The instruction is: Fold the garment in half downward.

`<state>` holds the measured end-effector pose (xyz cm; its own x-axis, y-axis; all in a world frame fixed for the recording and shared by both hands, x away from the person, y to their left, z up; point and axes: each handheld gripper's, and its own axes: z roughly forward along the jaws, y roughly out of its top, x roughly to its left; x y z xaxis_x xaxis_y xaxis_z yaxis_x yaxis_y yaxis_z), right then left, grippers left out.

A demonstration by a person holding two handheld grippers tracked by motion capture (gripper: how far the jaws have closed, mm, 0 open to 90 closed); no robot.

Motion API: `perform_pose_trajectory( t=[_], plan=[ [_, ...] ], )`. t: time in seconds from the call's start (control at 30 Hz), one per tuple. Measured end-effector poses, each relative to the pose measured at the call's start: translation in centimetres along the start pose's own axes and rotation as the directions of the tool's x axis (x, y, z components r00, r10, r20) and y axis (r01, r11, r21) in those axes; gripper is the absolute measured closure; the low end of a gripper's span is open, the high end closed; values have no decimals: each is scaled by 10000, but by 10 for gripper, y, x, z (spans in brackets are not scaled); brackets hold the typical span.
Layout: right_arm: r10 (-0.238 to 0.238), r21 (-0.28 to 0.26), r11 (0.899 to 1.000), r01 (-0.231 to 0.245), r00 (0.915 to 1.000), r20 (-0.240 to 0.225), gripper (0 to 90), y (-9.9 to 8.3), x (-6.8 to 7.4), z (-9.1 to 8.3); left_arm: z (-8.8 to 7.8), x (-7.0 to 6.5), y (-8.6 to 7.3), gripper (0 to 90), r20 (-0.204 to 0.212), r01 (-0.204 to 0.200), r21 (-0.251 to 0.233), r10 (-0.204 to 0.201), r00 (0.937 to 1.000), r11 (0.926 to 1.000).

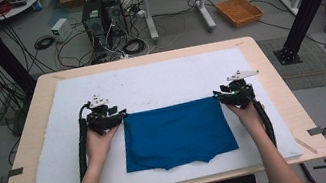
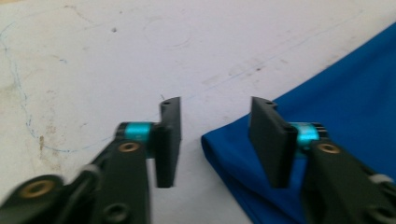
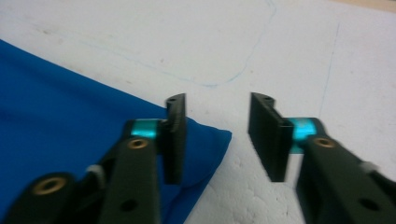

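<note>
- High view: folded blue fabric garment [image 1: 177,133] lies flat on white foam mat [image 1: 159,79] covering light wooden table [image 1: 277,76], in the middle & toward the person's edge. Looks like shorts folded once: far edge straight, near edge w/ a small notch in the centre.
- High view: left gripper [image 1: 119,114] sits at the cloth's far left corner, right gripper [image 1: 216,96] at its far right corner; a hand behind each, forearms coming in from the bottom.
- Left gripper view: fingers [image 2: 169,140] stand apart, nothing clamped. Doubled cloth corner [image 2: 219,149] lies on the mat in the gap, nearer the right-hand finger, which overlaps the fabric; can't tell if it touches.
- Right gripper view: fingers [image 3: 175,137] apart too, nothing gripped. Cloth corner [image 3: 215,137] lies under/just past the left-hand finger; other finger is over bare mat.
- Progress, my read: one fold looks done & laid down, both corners let go. Fabric smooth, edges roughly aligned, slight flare at near corners.
- Left to do, prob.: another fold or a tidy-up of the near edge.
</note>
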<state>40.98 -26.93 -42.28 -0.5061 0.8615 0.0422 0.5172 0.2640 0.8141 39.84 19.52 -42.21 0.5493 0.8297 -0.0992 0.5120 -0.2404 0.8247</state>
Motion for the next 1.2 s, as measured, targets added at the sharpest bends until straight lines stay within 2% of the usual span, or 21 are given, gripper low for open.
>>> perform_pose_trajectory(
  t=[0.07,0.1,0.17,0.23,0.33,0.43,0.47,0.53,0.6,0.67,0.77,0.87,0.93,0.97,1.03,1.1,1.2],
  plan=[
    [68,-245,9997,-72,9999,-151,477,0,2,-9,-10,-5,0,391,94,-311,-94,312,9995,9995],
    [-27,-423,9991,16,9997,-250,460,-1,3,-14,-16,-7,-2,373,52,-384,-179,385,9992,9991],
    [-179,-719,9973,150,9990,-400,434,-3,7,-25,-29,-12,-7,373,225,-334,-397,343,9992,9987],
    [-280,-893,9957,232,9982,-527,407,-5,10,-35,-40,-18,-13,373,357,-614,-460,631,9974,9971],
    [-442,-1189,9922,362,9969,-657,396,-9,15,-50,-55,-25,-23,353,-37,-941,-515,941,9956,9942],
    [-533,-1553,9870,417,9960,-713,379,-14,17,-63,-68,-24,-34,322,-196,-704,-949,689,9974,9930],
    [-533,-1553,9870,417,9960,-713,379,-14,17,-63,-68,-24,-34,311,-196,-704,-949,689,9974,9930],
    [-649,-1787,9825,520,9956,-673,371,-18,18,-74,-79,-18,-42,264,-229,-575,-1289,550,9982,9900],
    [-662,-1796,9822,553,9963,-551,370,-19,17,-79,-83,-12,-44,279,197,-536,-1510,572,9982,9871],
    [-551,-1882,9811,448,9972,-502,371,-20,15,-82,-84,-8,-48,286,188,-519,-1920,565,9982,9800],
    [-377,-2030,9788,270,9981,-487,371,-21,12,-86,-83,-4,-54,283,238,-551,-2088,614,9978,9764],
    [-240,-2035,9790,130,9984,-516,371,-21,10,-86,-79,-5,-59,284,123,-1060,-1814,1100,9939,9777],
    [-290,-2036,9789,177,9982,-527,372,-22,9,-85,-78,-6,-62,287,124,-1156,-1893,1201,9927,9751],
    [-279,-2026,9791,166,9982,-530,372,-22,9,-85,-78,-6,-63,287,151,-1138,-1998,1192,9928,9732],
    [-267,-2032,9790,157,9983,-511,373,-21,8,-85,-80,-7,-63,296,32,-1395,-2301,1441,9896,9631],
    [-238,-2065,9784,130,9985,-500,373,-21,7,-85,-82,-7,-63,296,176,-1092,-2611,1178,9929,9591],
    [-160,-2117,9773,50,9986,-500,373,-20,5,-86,-86,-8,-61,296,346,-787,-2770,918,9952,9576]
  ],
)
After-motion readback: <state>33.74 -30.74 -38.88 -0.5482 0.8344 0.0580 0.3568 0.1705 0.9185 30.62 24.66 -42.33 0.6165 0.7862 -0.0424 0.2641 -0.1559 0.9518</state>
